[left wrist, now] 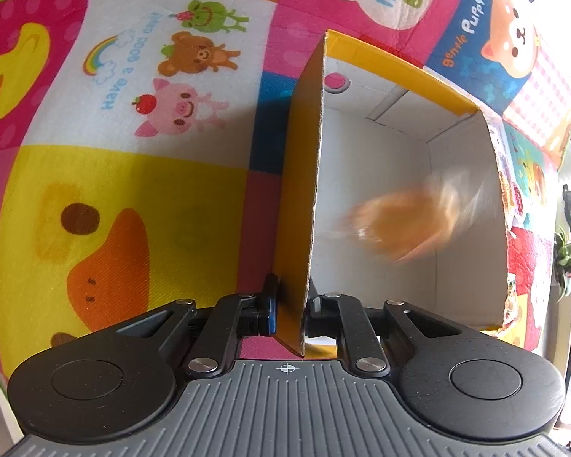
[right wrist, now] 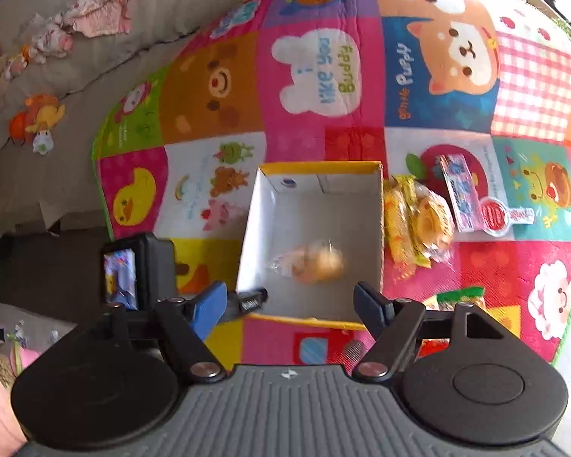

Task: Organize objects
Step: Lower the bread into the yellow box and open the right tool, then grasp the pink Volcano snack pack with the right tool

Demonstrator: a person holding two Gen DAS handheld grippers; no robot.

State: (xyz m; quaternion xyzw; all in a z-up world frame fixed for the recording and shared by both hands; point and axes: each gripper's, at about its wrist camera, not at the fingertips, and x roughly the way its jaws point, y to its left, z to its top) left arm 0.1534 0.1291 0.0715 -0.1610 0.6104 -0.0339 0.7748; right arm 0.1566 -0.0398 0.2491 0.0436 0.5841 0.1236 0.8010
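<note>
A big play mat with cartoon animals lies under everything. On it sits a cardboard box, yellow outside and white inside. The left gripper pinches the box's side wall between its jaws. The right gripper hangs over the box with its jaws wide apart and nothing in them. Just ahead of them, inside the box, is a blurry wrapped bun. More snack packs lie on the mat beyond the right jaw.
</note>
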